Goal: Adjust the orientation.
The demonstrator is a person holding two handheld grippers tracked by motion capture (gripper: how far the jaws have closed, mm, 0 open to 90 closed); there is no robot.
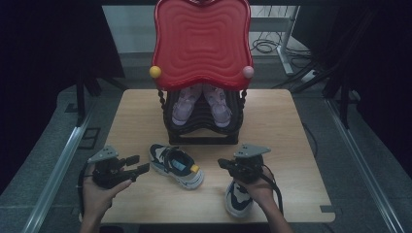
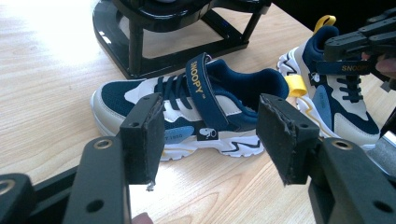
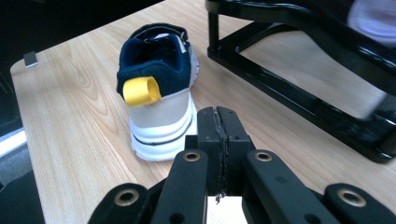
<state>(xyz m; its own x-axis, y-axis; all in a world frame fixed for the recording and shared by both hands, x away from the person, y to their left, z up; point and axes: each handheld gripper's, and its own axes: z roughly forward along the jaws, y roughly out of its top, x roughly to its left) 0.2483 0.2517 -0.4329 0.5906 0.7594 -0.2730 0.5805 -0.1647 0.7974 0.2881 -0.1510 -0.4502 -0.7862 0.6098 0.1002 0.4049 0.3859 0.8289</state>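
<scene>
A navy and white child's shoe [image 1: 177,166] with a yellow heel loop lies on its sole at the table's middle; in the left gripper view this shoe [image 2: 187,112] shows side-on just beyond the pads. My left gripper [image 1: 137,164] [image 2: 210,116] stands open to its left, with nothing between the jaws. A matching second shoe [image 1: 238,201] [image 2: 341,107] sits near the front edge, partly under the right hand. My right gripper [image 1: 222,163] [image 3: 218,116] is shut with its pads pressed together on nothing, and it points at the first shoe's heel [image 3: 159,93].
A black shoe rack [image 1: 201,133] [image 3: 303,70] stands at the table's back middle, with a pair of pink shoes [image 1: 187,104] on its shelf and a red wavy tray [image 1: 201,41] on top. Bare wooden table [image 1: 282,126] lies on both sides of it.
</scene>
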